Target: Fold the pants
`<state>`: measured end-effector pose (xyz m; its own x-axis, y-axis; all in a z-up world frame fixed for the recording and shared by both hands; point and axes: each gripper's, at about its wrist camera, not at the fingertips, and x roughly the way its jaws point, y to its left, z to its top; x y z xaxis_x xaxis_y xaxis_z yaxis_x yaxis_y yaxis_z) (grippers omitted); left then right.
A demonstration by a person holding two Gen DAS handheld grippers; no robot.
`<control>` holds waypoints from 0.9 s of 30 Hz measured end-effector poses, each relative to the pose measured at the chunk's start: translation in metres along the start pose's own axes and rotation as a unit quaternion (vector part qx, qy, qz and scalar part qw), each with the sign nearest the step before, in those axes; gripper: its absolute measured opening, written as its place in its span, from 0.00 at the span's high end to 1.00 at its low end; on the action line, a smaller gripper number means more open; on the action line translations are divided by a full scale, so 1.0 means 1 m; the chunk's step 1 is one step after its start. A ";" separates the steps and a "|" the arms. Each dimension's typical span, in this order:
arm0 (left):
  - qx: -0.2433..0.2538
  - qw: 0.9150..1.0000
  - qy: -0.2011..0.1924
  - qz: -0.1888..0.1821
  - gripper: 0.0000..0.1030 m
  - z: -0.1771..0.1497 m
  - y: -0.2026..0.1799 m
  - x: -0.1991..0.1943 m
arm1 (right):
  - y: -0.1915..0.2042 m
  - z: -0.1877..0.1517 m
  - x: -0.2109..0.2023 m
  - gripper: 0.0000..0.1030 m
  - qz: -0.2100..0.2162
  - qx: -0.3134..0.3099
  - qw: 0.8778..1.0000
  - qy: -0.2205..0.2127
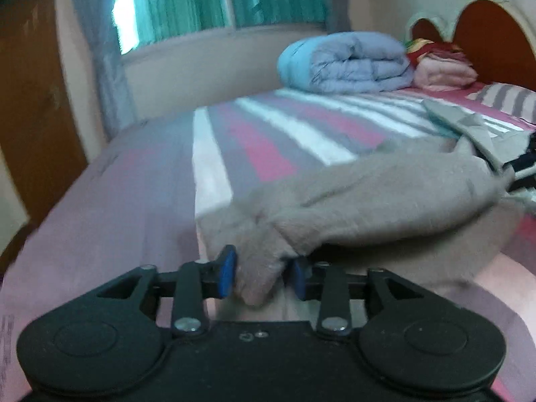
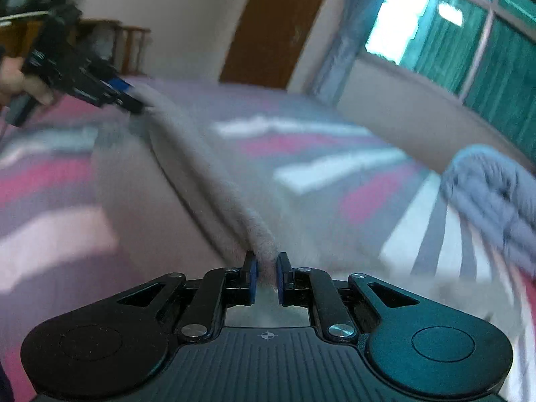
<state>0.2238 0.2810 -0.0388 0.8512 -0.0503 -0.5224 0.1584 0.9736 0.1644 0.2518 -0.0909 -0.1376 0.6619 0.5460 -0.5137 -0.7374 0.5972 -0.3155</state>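
Nearest in the left wrist view, the left gripper (image 1: 263, 276) has its blue-padded fingers (image 1: 226, 269) clamped on a bunched, rounded end of the pants (image 1: 368, 201), a soft, fuzzy beige-grey fabric. From that pinch the cloth spreads away to the right in a thick, rumpled mass that lies on the bed (image 1: 140, 181), with a flatter folded flap further right.

In the right wrist view, the right gripper (image 2: 267, 279) has its fingers (image 2: 252, 278) closed on a narrow rolled edge of the same pants (image 2: 214, 181). The fabric runs taut as a long ridge from this grip up and left to the left gripper (image 2: 134, 98), which a hand (image 2: 20, 80) holds above the bed; below the ridge the cloth hangs as a smooth sheet.

The bed (image 2: 301, 154) is covered in a flat sheet striped pink, grey and white, with a wide plain mauve border on its left side in the left wrist view. The stretch of sheet left of and beyond the pants lies bare as far as the wall.

Farther back, a puffy folded lavender-blue duvet (image 1: 348, 63) sits by the wall, just beside a pink and red stack of folded bedding (image 1: 442, 67) and a striped pillow (image 1: 509, 98). Behind stand a curved brown headboard (image 1: 495, 40), a window with green curtains (image 1: 214, 0) and a brown wooden door (image 1: 30, 100).
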 end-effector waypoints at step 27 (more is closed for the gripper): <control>-0.475 0.875 0.060 -0.071 0.90 -0.010 0.059 0.021 | -0.098 -0.015 0.016 0.87 0.015 0.545 0.833 0.097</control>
<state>0.2463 0.3397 -0.0488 0.7896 -0.2179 -0.5736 -0.2768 0.7078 -0.6499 0.3327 -0.1497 -0.1270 0.5331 0.5280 -0.6610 -0.1235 0.8216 0.5566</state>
